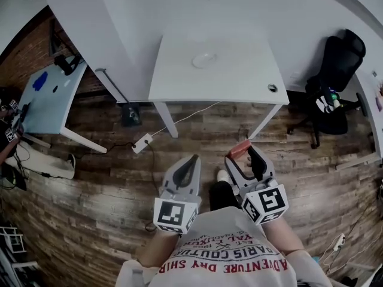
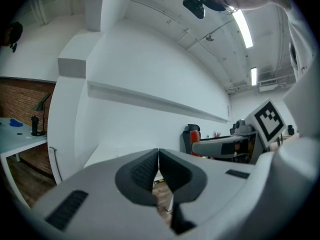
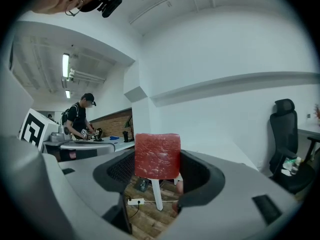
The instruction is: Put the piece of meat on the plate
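Observation:
A red slab of meat [image 3: 157,155] is clamped upright between the jaws of my right gripper [image 3: 158,170]; in the head view the meat [image 1: 240,149] pokes out past the tips of the right gripper [image 1: 245,155]. A white plate [image 1: 204,60] rests on the white table [image 1: 239,76] ahead, well beyond both grippers. My left gripper [image 1: 191,161] hangs level with the right one over the wooden floor, its jaws pressed together on nothing. In the left gripper view the left gripper [image 2: 158,167] points at the table, with the right gripper [image 2: 220,146] off to its right.
A black office chair [image 1: 335,82] stands right of the table. A second white desk [image 1: 48,97] is at the left, where a person [image 3: 80,116] works. A power strip [image 1: 142,143] and cables lie on the wooden floor near the table legs. A round hole [image 1: 272,88] marks the table's right corner.

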A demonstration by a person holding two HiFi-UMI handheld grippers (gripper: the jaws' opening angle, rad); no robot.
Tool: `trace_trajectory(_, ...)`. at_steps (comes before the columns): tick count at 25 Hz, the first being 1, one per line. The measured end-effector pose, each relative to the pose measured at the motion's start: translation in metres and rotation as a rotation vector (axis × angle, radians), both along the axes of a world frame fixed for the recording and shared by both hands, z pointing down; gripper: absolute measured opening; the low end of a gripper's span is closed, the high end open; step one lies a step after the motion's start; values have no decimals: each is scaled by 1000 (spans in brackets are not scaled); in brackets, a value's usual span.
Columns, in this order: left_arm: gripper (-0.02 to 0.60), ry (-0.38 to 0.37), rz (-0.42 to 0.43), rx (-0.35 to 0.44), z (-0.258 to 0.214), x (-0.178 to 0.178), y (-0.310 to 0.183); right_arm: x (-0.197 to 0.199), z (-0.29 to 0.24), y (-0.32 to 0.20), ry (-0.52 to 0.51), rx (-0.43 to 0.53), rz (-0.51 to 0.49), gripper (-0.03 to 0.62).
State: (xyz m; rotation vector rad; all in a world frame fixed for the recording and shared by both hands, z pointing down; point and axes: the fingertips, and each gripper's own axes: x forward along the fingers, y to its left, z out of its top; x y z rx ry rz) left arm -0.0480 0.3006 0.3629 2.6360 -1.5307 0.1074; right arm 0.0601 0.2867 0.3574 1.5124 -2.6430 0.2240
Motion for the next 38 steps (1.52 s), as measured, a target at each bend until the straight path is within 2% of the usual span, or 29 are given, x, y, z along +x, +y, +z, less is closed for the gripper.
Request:
trace_trajectory(8,8,5,-71,5,-11,21,-110,18,1,-119,12,-22,-100,285)
trace_trajectory(13,8,15,-96,33,-23,43,-184,36,-10,-192,26,-1,-143,285)
trace_trajectory(21,8,-10,-77,20,-19,86,-271,72,-4,-285,14,-26,-149,285)
trace_trajectory(30,8,-15,-91,-33,1,67,-342,68,21,-355,-12,-94,-123,285)
trace_trajectory(38,8,2,-7,-36,-1,39,-438,41,23,-436,-3,-128,-43,285)
